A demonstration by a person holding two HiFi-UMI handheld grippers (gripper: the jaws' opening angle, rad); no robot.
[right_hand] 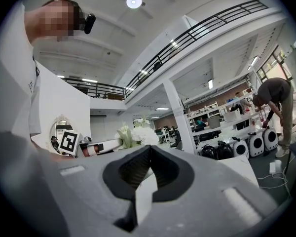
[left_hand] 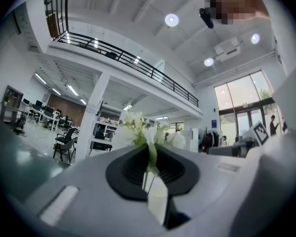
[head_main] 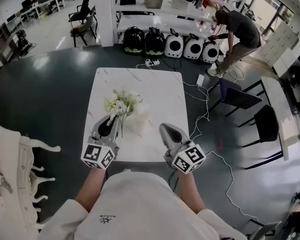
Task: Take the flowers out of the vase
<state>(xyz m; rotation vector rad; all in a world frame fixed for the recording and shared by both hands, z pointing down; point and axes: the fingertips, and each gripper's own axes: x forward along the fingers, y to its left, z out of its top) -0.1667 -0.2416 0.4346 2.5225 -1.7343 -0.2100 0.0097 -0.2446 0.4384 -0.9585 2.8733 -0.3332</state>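
A bunch of white flowers (head_main: 122, 103) with green stems lies over the middle of the white marble table (head_main: 160, 84). My left gripper (head_main: 114, 119) is shut on a green stem (left_hand: 152, 158), and the blooms (left_hand: 138, 127) stand just beyond its jaws. A pale white vase (head_main: 139, 121) sits right beside the bunch; I cannot tell whether the stems are still in it. To the right of the vase my right gripper (head_main: 164, 128) is shut with nothing in its jaws. In the right gripper view its jaws (right_hand: 148, 152) meet, with the flowers (right_hand: 138, 134) to their left.
Dark chairs (head_main: 240, 98) and a white cable (head_main: 205, 115) lie right of the table. A person (head_main: 237, 31) bends over a row of carrier bags (head_main: 172, 44) at the back. White carved furniture (head_main: 15, 174) stands at my near left.
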